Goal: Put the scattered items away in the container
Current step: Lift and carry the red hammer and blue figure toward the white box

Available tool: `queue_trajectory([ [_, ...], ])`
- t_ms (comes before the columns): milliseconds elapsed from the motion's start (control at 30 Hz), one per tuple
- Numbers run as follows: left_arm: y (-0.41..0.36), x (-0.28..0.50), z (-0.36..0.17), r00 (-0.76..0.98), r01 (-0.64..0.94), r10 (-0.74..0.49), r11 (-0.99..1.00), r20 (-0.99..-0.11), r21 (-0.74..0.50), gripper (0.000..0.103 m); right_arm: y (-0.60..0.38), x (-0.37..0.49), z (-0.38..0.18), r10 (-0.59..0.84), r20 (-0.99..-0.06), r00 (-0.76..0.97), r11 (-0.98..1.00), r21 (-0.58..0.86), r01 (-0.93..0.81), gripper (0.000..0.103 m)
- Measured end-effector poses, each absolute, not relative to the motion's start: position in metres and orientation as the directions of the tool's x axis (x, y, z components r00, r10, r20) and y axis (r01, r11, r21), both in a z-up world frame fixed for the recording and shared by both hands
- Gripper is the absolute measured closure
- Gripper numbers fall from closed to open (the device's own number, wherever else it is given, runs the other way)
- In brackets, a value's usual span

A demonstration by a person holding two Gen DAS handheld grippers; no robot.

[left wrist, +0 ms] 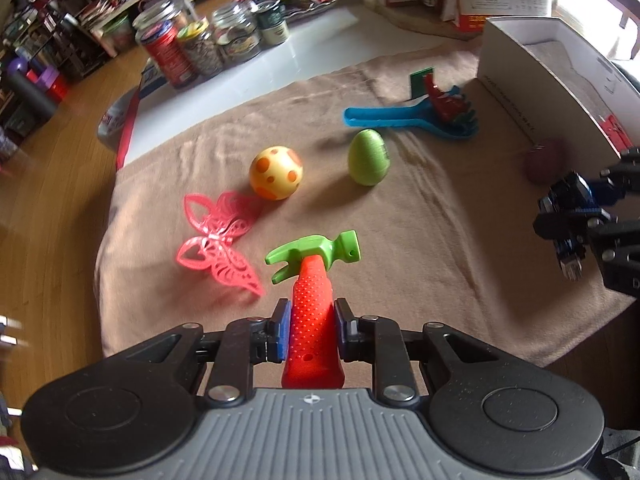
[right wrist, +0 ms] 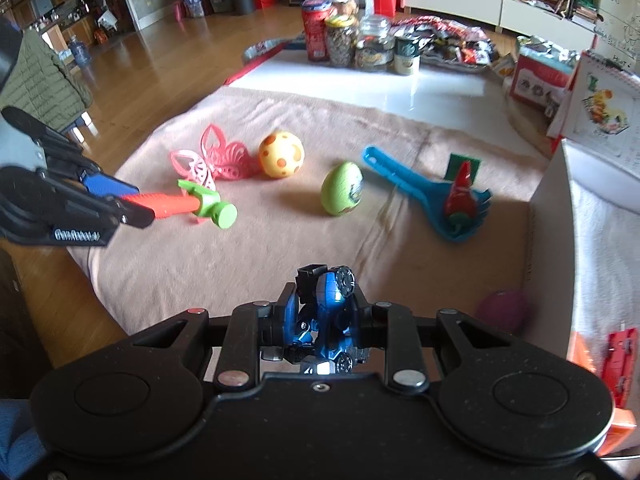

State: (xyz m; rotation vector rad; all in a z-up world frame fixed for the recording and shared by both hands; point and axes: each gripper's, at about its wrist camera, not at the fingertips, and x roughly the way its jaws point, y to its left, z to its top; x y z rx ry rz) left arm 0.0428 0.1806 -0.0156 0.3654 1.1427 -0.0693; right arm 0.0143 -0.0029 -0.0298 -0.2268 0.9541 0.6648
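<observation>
The white box (right wrist: 592,240) at the right edge holds a red toy (right wrist: 618,354) on its cloth lining, while the left gripper (left wrist: 312,328) pinches a toy hammer (left wrist: 314,280) and the right gripper (right wrist: 326,316) pinches a blue car (right wrist: 330,312) over the blanket (right wrist: 260,260).

Ball (left wrist: 276,173) left of egg (left wrist: 367,157)

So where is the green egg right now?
The green egg stands on the brown blanket in the middle of both views, between the spotted yellow ball and the blue rake.
</observation>
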Motion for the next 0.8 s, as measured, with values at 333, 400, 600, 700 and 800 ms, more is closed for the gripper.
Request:
queue_trajectory([
  [333,0.107,0.041,0.009,0.460,0.363,0.066,0.896,-0.885,0.256,0.080,-0.055,0.027,0.017,0.397,-0.780,0.484,0.827,0.074,-0.558,0.077],
  [400,0.093,0.041,0.013,0.465,0.382,0.045,0.891,-0.884,0.246,0.080,-0.067,0.030,0.027,0.387,-0.773,0.502,0.838,0.068,-0.542,0.077],
  [600,0.058,0.039,0.017,0.465,0.441,0.012,0.864,-0.885,0.244,0.080,-0.109,0.046,0.056,0.362,-0.749,0.555,0.877,0.072,-0.475,0.077],
  [700,0.044,0.037,0.018,0.465,0.465,0.001,0.851,-0.885,0.245,0.080,-0.128,0.056,0.066,0.341,-0.742,0.577,0.897,0.073,-0.436,0.077],
  [800,0.032,0.037,0.020,0.462,0.485,-0.009,0.840,-0.887,0.244,0.080,-0.146,0.067,0.071,0.316,-0.740,0.593,0.914,0.069,-0.401,0.076],
])
